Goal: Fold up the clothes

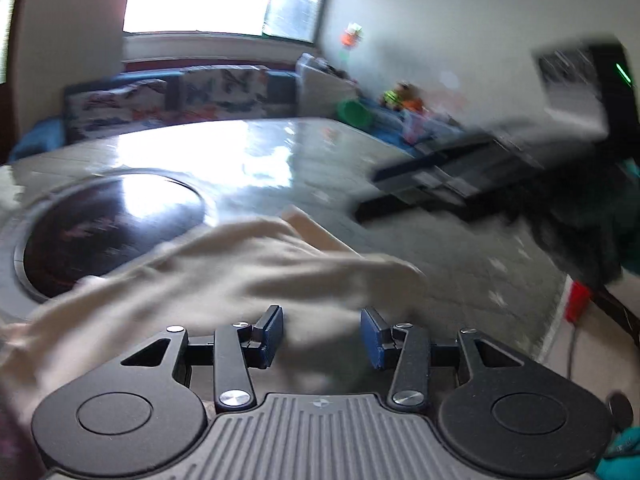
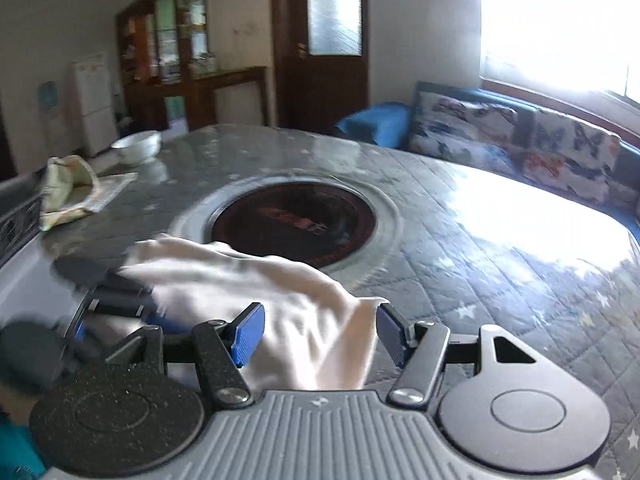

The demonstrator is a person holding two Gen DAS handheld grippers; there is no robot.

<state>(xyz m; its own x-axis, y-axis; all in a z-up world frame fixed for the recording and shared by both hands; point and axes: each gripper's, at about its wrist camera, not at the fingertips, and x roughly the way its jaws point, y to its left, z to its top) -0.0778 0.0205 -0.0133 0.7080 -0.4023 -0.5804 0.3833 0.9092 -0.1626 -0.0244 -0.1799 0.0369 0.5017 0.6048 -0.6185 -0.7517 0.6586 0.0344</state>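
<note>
A cream-white garment (image 1: 224, 276) lies bunched on the grey quilted table (image 1: 460, 248), next to a round black hotplate (image 1: 108, 232). My left gripper (image 1: 322, 336) is open just above the cloth, blue pads apart, nothing between them. In the right wrist view the same garment (image 2: 256, 292) lies in front of my right gripper (image 2: 320, 330), which is open, with cloth showing between its pads but not clamped. The left gripper (image 2: 116, 304) shows blurred at the cloth's left end. The right gripper (image 1: 452, 180) shows blurred in the left wrist view, over the table's right side.
A folded patterned cloth (image 2: 68, 192) and a white bowl (image 2: 136, 146) sit at the table's far left. The hotplate (image 2: 294, 224) is set in the table's middle. A butterfly-print sofa (image 2: 520, 140) runs behind the table under a bright window. Toys (image 1: 400, 100) lie by the wall.
</note>
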